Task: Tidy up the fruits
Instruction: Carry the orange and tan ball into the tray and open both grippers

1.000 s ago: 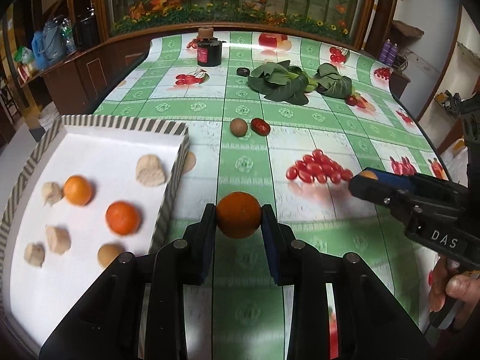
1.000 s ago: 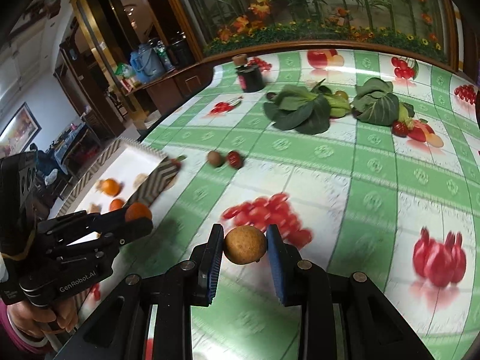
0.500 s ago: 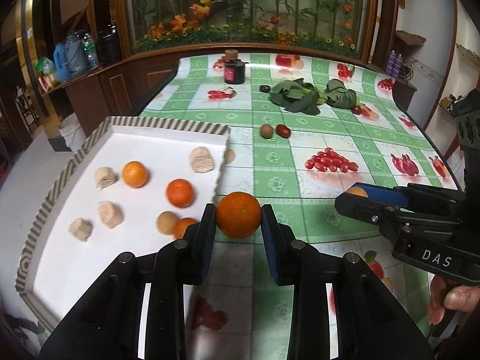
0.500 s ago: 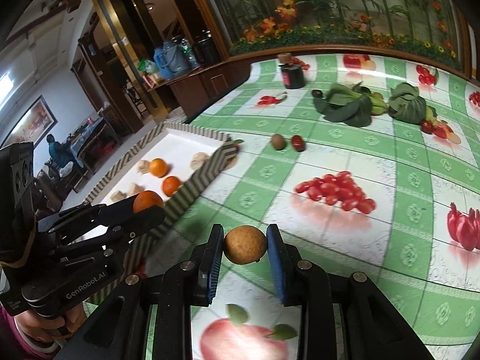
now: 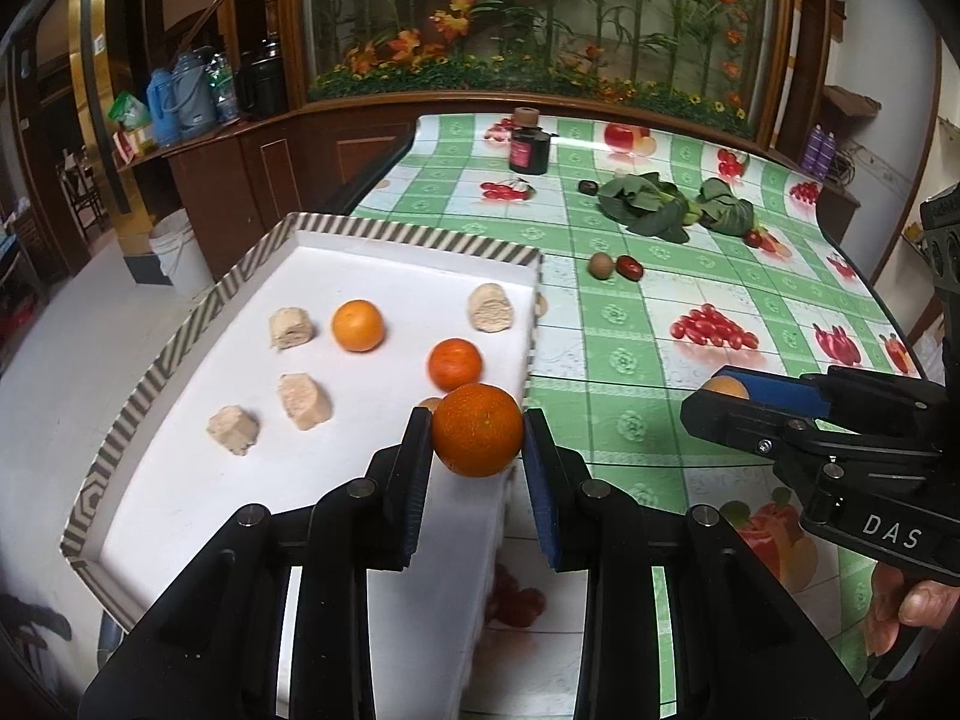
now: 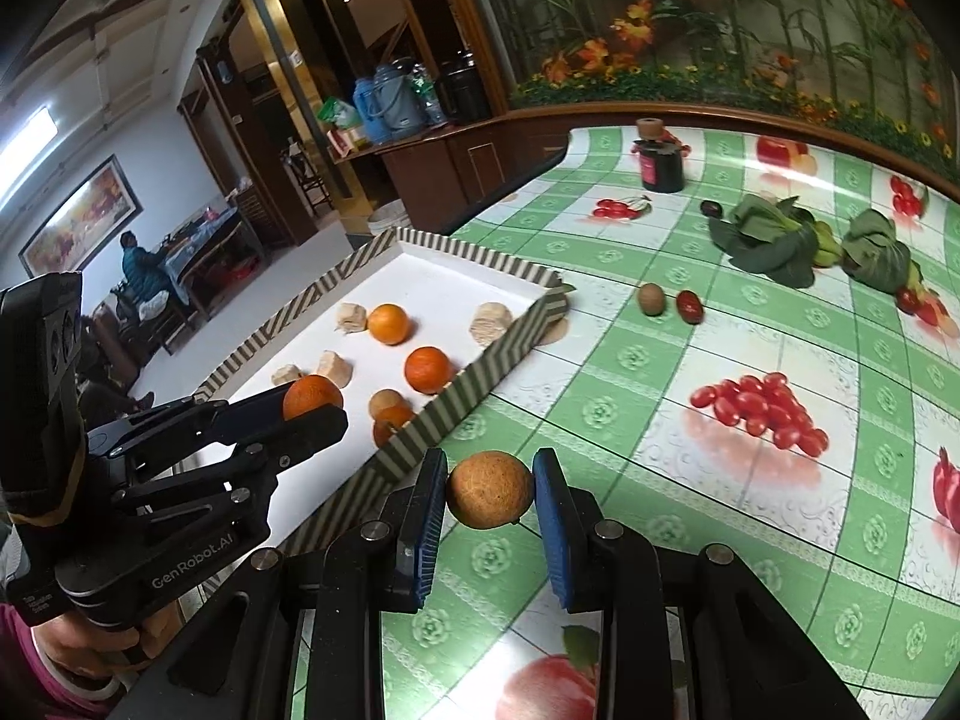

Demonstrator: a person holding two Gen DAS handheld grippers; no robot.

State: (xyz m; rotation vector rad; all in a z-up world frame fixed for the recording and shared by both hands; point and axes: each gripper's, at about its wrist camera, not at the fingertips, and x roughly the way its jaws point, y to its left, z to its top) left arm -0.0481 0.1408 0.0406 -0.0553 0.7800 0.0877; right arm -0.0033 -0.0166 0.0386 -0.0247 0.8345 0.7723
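Note:
My left gripper is shut on an orange and holds it above the near right part of the white tray with the striped rim. It also shows in the right wrist view. My right gripper is shut on a tan round fruit, above the tablecloth just right of the tray's rim. In the tray lie two oranges, a tan fruit partly hidden behind my orange, and several beige chunks.
A brown fruit and a red date lie on the green checked tablecloth. Farther back are leafy greens, a dark small fruit and a dark jar. The table's left edge drops to the floor.
Both grippers have moved left toward the tray with their fruits. My left gripper went from beside the tray's right rim to over its near right part.

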